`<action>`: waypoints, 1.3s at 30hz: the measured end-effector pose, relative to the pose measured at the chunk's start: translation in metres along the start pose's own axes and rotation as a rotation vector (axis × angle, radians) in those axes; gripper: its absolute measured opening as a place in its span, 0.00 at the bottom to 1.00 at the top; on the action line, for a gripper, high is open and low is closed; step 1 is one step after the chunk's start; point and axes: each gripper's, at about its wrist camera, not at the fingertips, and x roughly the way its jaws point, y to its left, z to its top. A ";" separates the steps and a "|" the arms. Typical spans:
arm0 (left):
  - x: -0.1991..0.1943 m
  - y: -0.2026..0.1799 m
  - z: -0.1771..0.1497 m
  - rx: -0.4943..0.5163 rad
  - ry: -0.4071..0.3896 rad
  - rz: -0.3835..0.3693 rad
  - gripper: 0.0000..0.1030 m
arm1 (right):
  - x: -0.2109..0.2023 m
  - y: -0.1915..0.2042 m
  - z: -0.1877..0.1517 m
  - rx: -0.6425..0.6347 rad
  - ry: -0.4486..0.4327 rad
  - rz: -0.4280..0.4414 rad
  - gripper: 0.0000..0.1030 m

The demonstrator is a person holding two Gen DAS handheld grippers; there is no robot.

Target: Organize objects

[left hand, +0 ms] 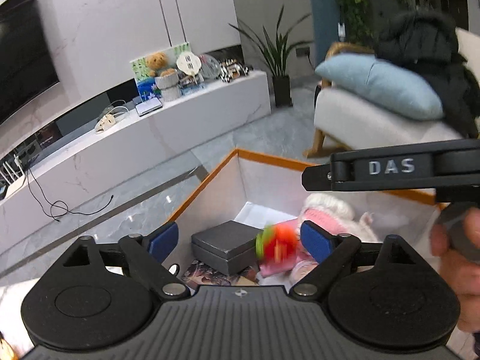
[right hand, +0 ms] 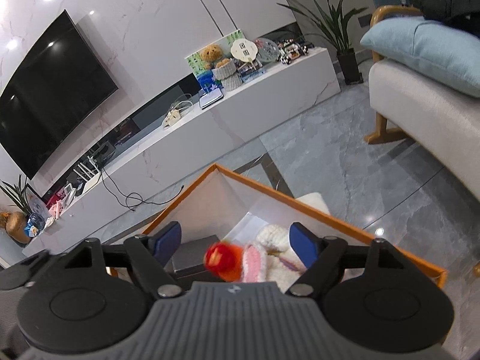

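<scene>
Now, left hand-held gripper (left hand: 238, 240): your jaws stand wide apart with nothing between the blue pads; it hovers over the near edge of the box.
Orange-rimmed box (left hand: 207, 177): it sits on the floor below both tools, open at the top; you reach in from above, clear of the thin walls.
Grey case (left hand: 226, 244): it lies on the left of the box floor. It looks stiff, flat-sided and probably the heaviest thing here; you would take it across two opposite side walls, squarely, since its smooth faces may slip.
Red-and-green toy (left hand: 277, 244): it is blurred, between the case and the knitted piece, and you cannot tell whether it is lying or falling. It looks small, light and hard; pinch it across the middle.
Pink-and-white knitted toy (left hand: 325, 213): it fills the right of the box. It is soft and light and will squash and sag; grip a thick fold, not a loose edge.
Right hand-held gripper (right hand: 235, 244): your jaws are likewise spread wide and empty, above the box's near side; its body crosses the left view's right edge.
</scene>
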 end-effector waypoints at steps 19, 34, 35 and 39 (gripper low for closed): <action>-0.076 -0.024 -0.001 -0.083 -0.067 0.066 1.00 | -0.102 0.008 -0.009 -0.185 -0.167 -0.068 0.84; -0.102 -0.024 -0.044 -0.290 -0.076 0.085 1.00 | -0.145 0.017 -0.041 -0.225 -0.202 -0.106 0.89; -0.102 -0.023 -0.046 -0.300 -0.072 0.082 1.00 | -0.146 0.020 -0.044 -0.229 -0.205 -0.116 0.89; -0.098 -0.020 -0.053 -0.323 -0.039 0.097 1.00 | -0.147 0.030 -0.054 -0.249 -0.202 -0.132 0.93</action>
